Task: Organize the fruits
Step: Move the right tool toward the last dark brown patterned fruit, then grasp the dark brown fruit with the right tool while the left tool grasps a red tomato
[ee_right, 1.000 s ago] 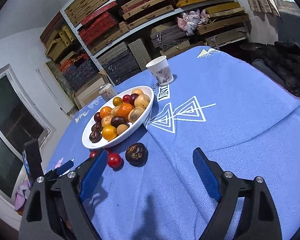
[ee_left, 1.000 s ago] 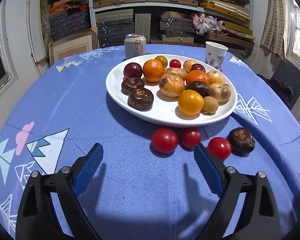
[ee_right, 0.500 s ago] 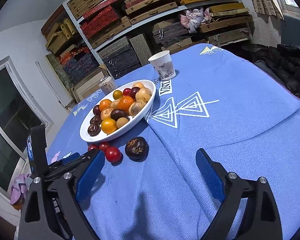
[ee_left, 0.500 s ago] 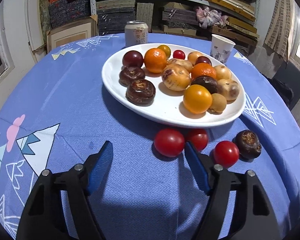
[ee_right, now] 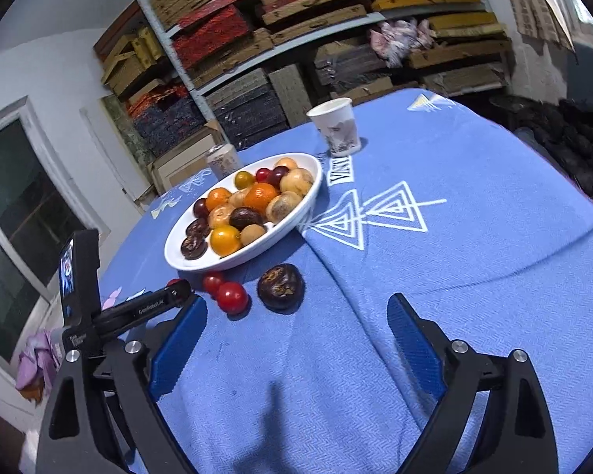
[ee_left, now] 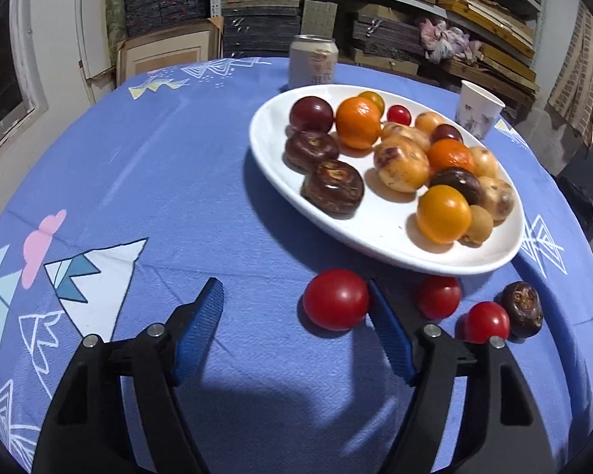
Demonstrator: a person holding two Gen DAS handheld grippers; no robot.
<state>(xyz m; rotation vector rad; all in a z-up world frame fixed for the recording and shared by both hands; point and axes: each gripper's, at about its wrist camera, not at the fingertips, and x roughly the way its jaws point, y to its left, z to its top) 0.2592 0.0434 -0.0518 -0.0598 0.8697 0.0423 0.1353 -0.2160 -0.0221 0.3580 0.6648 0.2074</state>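
Left gripper lines up on the nearest loose tomato

The left gripper (ee_left: 294, 300) has moved in and narrowed, jaws spread, its right pad at or just beside the large red tomato (ee_left: 335, 299) on the blue tablecloth (ee_left: 170, 181) before the white plate (ee_left: 375, 237); contact is hard to judge. Likely next: pick it up. The right gripper (ee_right: 296, 324) has widened and waits empty near the dark fruit (ee_right: 280, 286).

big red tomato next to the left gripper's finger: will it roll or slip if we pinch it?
Likely to roll: the big red tomato is round and sits free on the flat tablecloth, beside one finger of the left gripper. Its skin looks glossy, so it may slip. Probably soft, so a hard squeeze could bruise it.
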